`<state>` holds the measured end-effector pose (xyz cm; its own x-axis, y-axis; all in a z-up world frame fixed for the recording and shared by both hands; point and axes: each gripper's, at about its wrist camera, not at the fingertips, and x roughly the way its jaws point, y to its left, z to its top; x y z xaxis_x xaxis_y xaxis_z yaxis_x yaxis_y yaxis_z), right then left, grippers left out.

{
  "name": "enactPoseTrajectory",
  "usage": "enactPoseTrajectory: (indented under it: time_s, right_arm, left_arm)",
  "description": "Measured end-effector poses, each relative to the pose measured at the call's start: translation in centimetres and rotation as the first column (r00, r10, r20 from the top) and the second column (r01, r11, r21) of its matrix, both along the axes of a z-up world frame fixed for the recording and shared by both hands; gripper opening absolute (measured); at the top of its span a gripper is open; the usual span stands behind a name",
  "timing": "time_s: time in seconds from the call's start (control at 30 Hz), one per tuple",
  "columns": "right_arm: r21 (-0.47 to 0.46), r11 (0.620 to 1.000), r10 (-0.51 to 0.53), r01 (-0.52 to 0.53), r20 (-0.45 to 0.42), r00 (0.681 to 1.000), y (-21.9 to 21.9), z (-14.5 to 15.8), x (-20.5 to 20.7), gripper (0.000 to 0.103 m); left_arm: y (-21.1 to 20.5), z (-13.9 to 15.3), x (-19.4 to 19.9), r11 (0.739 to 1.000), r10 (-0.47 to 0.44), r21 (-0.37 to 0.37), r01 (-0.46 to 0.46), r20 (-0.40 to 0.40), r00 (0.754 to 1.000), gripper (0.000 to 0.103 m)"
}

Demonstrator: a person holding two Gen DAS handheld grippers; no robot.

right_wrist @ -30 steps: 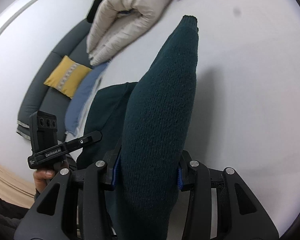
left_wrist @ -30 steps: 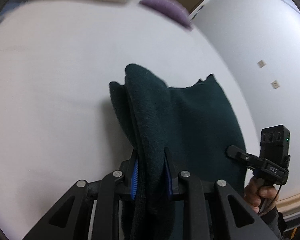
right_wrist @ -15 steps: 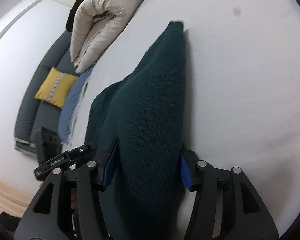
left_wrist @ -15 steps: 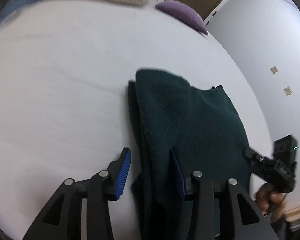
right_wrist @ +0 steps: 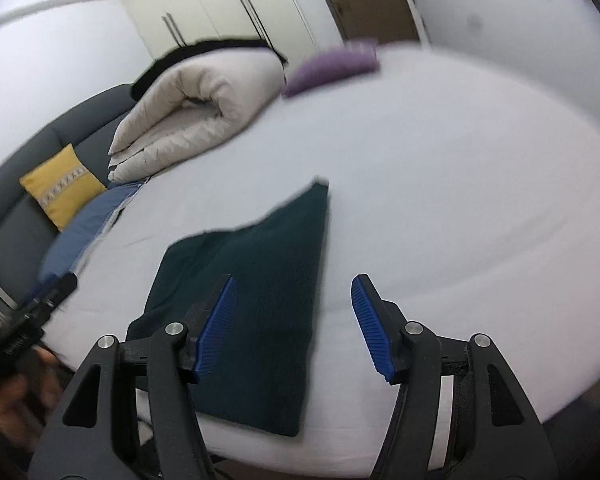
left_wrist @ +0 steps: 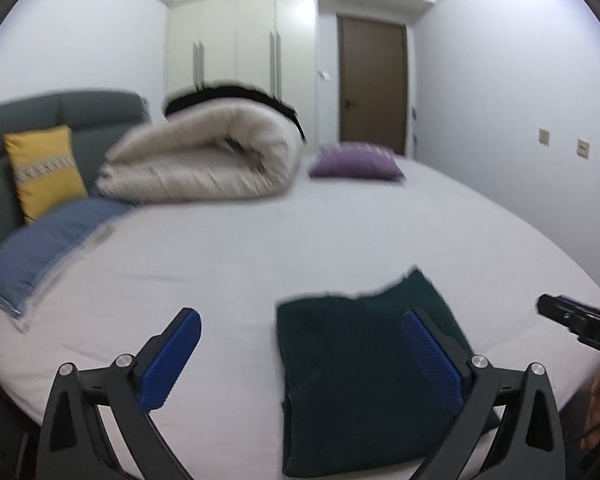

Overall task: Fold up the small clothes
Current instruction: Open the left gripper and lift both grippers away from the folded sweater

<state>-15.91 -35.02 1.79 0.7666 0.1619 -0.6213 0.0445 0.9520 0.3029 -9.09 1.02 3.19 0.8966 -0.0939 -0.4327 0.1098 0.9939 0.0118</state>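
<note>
A dark green knitted garment lies folded flat on the white bed near its front edge; it also shows in the right wrist view. My left gripper is open and empty, raised above the bed, its right finger over the garment. My right gripper is open and empty, its left finger over the garment's right part. Each view shows the other gripper's body at its edge.
A rolled cream duvet lies at the bed's far side, a purple pillow beside it. A blue pillow and a yellow cushion lie left by the grey headboard. Wardrobe and door stand behind.
Both grippers opened and let go of the garment, then pulled back and tilted up. The garment now lies flat and folded on the bed.
</note>
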Motion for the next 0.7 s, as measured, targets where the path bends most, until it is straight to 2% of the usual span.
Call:
enactPoseTrajectory:
  time_s: [0.07, 0.1, 0.17, 0.2, 0.27, 0.33, 0.4, 0.5, 0.6, 0.7]
  right_arm:
    - [-0.085, 0.996, -0.022, 0.030, 0.093, 0.995, 0.9, 2.8, -1.8, 0.079]
    - [-0.116, 0.992, -0.034, 0.053, 0.156, 0.987, 1.4, 4.3, -2.8, 0.083]
    - [-0.146, 0.985, -0.055, 0.096, 0.260, 0.964, 2.0, 6.7, -4.4, 0.103]
    - [-0.158, 0.979, -0.072, 0.127, 0.313, 0.947, 2.3, 7.8, -5.3, 0.103]
    - [-0.190, 0.965, -0.095, 0.181, 0.391, 0.916, 2.9, 9.7, -6.8, 0.103]
    - [-0.211, 0.958, -0.091, 0.194, 0.417, 0.904, 3.5, 11.3, -7.6, 0.103]
    - [-0.224, 0.956, -0.080, 0.189, 0.423, 0.903, 3.9, 12.7, -8.2, 0.103]
    - [-0.222, 0.951, -0.101, 0.217, 0.441, 0.892, 4.2, 14.6, -9.2, 0.103]
    - [-0.224, 0.956, -0.089, 0.192, 0.400, 0.912, 4.6, 15.9, -9.4, 0.103]
    - [-0.221, 0.966, -0.070, 0.137, 0.289, 0.955, 4.9, 16.4, -8.9, 0.103]
  left_arm:
    - [0.1, 2.0, -1.9, 1.000, 0.026, 0.000, -0.027, 0.102, 0.994, 0.103]
    - [-0.1, 2.9, -2.8, 0.999, 0.039, -0.001, -0.039, 0.168, 0.985, 0.103]
    - [0.0, 4.7, -4.7, 0.999, 0.046, -0.005, -0.046, 0.273, 0.961, 0.103]
    - [0.0, 5.3, -5.0, 0.999, 0.037, -0.006, -0.037, 0.285, 0.958, 0.103]
    - [-0.4, 6.6, -5.0, 0.998, -0.003, 0.069, -0.012, 0.222, 0.975, 0.103]
    - [-0.8, 7.4, -5.3, 0.993, -0.030, 0.114, 0.001, 0.245, 0.969, 0.103]
    - [-0.7, 7.8, -5.1, 0.994, -0.047, 0.103, 0.025, 0.217, 0.975, 0.103]
    - [-1.1, 7.3, -3.9, 0.997, -0.039, 0.075, 0.033, 0.087, 0.995, 0.103]
    - [-1.6, 5.4, -2.5, 0.996, 0.005, 0.090, -0.003, -0.021, 1.000, 0.103]
    - [-1.7, 3.3, -1.2, 0.997, 0.020, 0.074, -0.010, -0.127, 0.992, 0.103]
